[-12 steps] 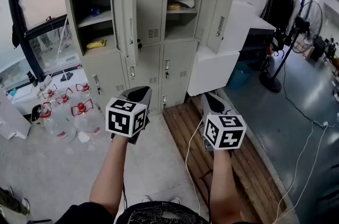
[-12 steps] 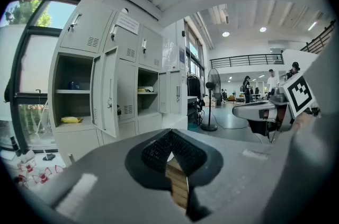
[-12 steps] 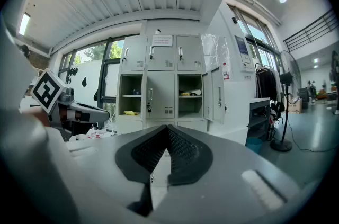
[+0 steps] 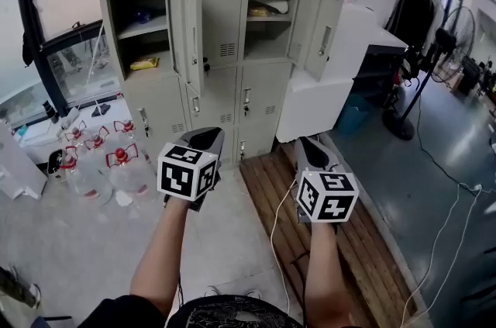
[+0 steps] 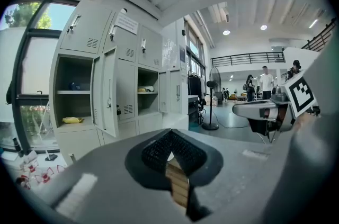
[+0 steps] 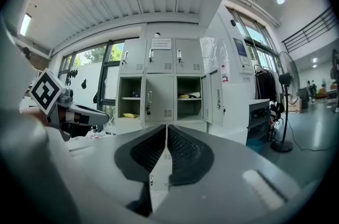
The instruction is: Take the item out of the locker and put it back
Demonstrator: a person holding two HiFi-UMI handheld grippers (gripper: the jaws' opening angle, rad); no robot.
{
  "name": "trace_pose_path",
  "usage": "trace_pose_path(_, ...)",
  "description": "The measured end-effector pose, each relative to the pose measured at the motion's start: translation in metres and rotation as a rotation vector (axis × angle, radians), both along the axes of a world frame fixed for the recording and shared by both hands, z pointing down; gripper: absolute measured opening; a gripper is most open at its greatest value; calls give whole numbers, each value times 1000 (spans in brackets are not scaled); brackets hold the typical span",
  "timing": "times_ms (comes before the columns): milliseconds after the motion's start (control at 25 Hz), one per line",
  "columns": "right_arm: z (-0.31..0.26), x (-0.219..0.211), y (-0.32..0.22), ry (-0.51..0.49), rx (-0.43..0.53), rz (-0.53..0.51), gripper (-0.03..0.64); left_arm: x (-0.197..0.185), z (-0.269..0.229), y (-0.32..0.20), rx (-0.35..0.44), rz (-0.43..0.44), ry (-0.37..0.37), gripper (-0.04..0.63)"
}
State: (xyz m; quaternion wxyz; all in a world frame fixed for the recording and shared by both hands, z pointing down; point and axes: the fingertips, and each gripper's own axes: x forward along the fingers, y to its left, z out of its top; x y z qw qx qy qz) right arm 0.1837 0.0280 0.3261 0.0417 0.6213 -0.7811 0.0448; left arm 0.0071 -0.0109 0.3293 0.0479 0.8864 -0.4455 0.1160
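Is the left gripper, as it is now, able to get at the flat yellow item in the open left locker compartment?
Probably not yet: the left gripper is held well short of the grey metal locker, jaws shut. But the compartment door stands open and nothing blocks the flat yellow item.
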Motion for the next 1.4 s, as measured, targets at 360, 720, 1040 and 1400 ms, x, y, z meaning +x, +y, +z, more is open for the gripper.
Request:
trace_pose_path(360, -1, 12, 5, -2, 8, -31, 96, 23, -1, 9, 7, 4, -20, 1)
trace_pose_path(720, 4, 36, 6, 0, -3, -54, 168, 56, -1, 13, 19, -1, -49, 0)
trace_pose_path(1040, 10, 52, 5, -6, -9, -88, 239, 71, 5, 17, 12, -22, -64, 0)
trace_pose_path(1400, 9, 53, -10, -21, -3, -116, 302, 71, 2, 3, 24, -42, -71, 0)
